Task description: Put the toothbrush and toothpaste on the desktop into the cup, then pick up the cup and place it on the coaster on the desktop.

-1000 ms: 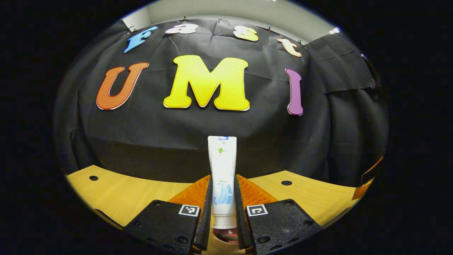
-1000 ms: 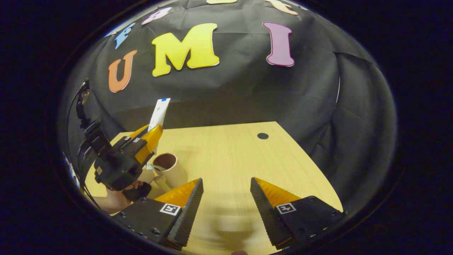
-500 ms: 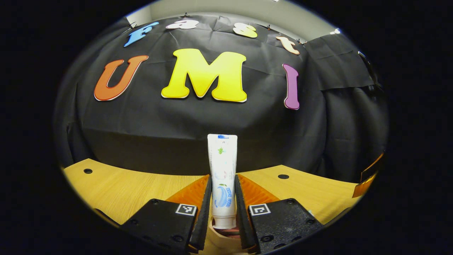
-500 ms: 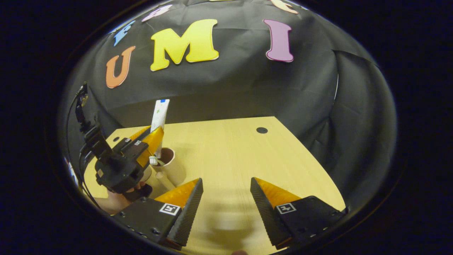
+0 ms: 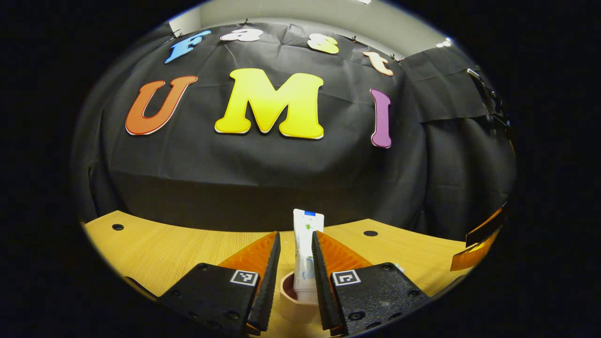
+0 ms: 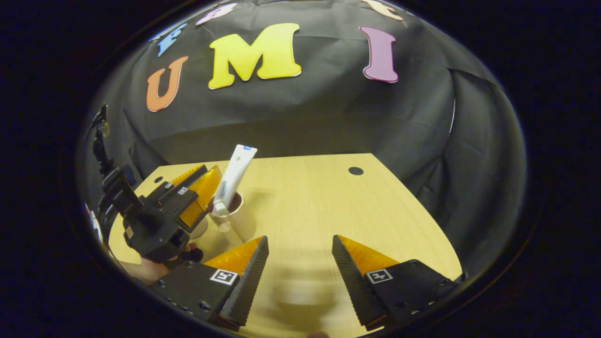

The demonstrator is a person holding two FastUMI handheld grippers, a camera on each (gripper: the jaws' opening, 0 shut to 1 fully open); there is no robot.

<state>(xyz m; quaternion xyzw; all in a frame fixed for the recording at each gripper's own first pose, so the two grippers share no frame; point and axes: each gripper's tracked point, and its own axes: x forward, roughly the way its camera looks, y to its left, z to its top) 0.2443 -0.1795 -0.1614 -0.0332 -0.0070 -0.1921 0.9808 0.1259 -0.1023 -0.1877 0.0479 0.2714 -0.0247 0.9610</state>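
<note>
Toothpaste [image 5: 307, 253] has dropped from grasp into cup [image 5: 296, 307]; a second ago left hand-held gripper [image 5: 293, 281] clamped it above rim. Now tube stands in cup, leaning toward far side, fingers parted just beside it, no longer pressing. Toothbrush head [image 6: 219, 205] shows at cup [image 6: 233, 220] rim in right gripper view. Both items look stowed; cup move to coaster likely next. Right hand-held gripper [image 6: 300, 277] wide, holding nothing, above bare wood counter [image 6: 328, 202]. Black cloth wall behind.
</note>
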